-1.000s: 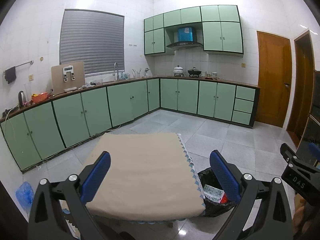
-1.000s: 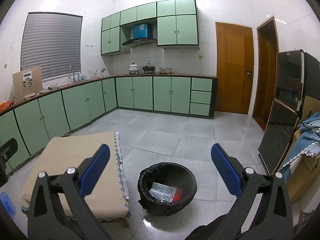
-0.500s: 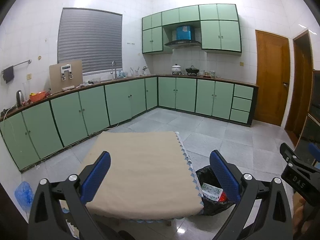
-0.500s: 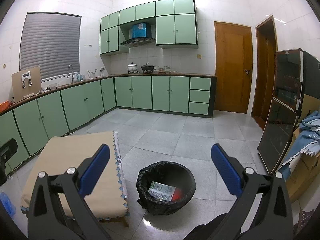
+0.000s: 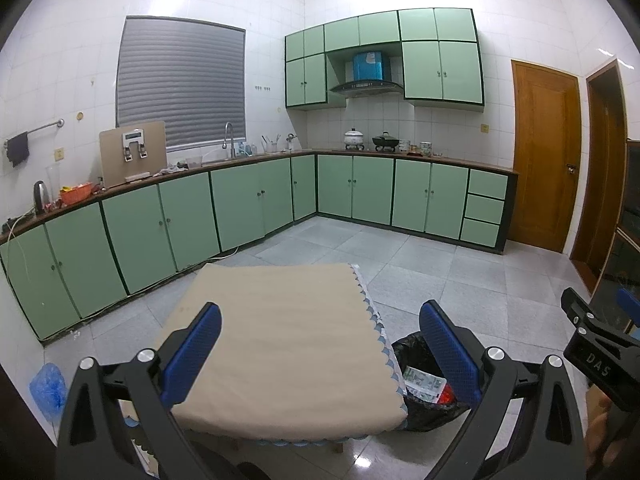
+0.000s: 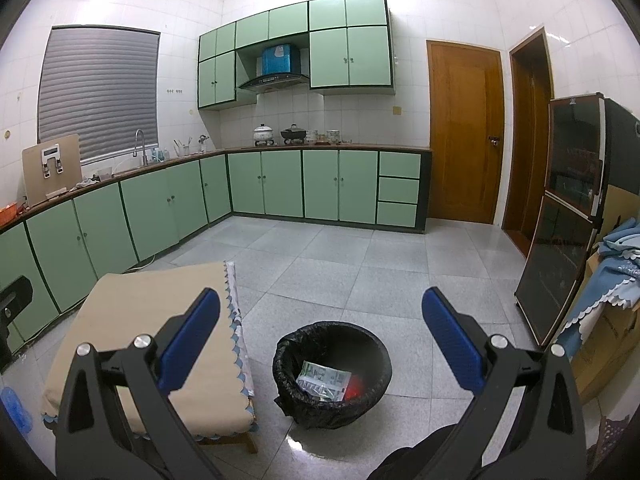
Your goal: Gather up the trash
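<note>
A round bin lined with a black bag [image 6: 332,372] stands on the floor beside a low table. Inside it lie a white-green printed wrapper [image 6: 324,380] and a red piece [image 6: 356,389]. The bin [image 5: 416,356] shows in the left wrist view too, partly behind the table's corner and my finger, with the wrapper [image 5: 422,382] visible. My left gripper [image 5: 320,348] hangs open above the table, nothing between its blue pads. My right gripper [image 6: 320,336] is open and empty, held high over the bin. The right gripper's body [image 5: 596,354] appears at the left wrist view's right edge.
A low table under a beige cloth [image 5: 288,344] stands left of the bin. Green cabinets [image 5: 248,200] line the left and far walls. A dark glass cabinet [image 6: 568,220] and boxes with blue cloth [image 6: 612,280] stand at the right. A blue bag [image 5: 48,384] lies on the floor at left.
Both grippers have risen or tilted up slightly, so the table and bin sit a little lower in both views. Both stay open and empty.
</note>
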`<action>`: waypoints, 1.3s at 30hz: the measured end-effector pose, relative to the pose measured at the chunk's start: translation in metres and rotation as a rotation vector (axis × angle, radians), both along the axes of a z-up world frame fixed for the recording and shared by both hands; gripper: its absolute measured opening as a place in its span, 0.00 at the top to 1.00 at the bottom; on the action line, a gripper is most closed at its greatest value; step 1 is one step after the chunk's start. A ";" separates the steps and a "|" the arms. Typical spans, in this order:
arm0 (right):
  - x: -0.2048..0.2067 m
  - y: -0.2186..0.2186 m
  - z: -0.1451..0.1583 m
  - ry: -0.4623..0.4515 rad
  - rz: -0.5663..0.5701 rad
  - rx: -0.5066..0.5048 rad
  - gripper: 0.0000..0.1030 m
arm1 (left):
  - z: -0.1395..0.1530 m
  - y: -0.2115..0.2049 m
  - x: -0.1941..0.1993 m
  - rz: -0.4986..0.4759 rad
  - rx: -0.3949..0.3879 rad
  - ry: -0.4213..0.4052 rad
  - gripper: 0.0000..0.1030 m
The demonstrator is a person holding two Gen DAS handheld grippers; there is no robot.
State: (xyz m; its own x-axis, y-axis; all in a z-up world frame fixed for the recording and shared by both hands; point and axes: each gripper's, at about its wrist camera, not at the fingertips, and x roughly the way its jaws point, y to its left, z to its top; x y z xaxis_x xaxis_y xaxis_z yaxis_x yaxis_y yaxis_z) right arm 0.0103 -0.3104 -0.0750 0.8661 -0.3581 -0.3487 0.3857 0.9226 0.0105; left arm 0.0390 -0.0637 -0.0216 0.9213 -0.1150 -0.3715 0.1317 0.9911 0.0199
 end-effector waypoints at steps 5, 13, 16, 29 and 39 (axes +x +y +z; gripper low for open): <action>0.000 0.000 0.000 0.001 0.000 0.001 0.05 | 0.000 0.001 0.000 0.003 0.002 -0.001 0.06; 0.000 0.000 0.000 0.001 -0.001 0.001 0.05 | 0.000 0.000 0.000 -0.001 -0.001 0.001 0.06; 0.000 0.000 0.000 0.000 -0.001 0.001 0.05 | 0.000 0.000 0.000 -0.001 -0.001 0.001 0.06; -0.001 -0.001 0.000 0.001 -0.002 0.000 0.05 | -0.001 -0.002 0.000 -0.002 -0.003 0.004 0.06; -0.002 -0.003 -0.003 0.003 -0.003 0.006 0.05 | -0.002 -0.003 0.002 -0.003 -0.005 0.010 0.06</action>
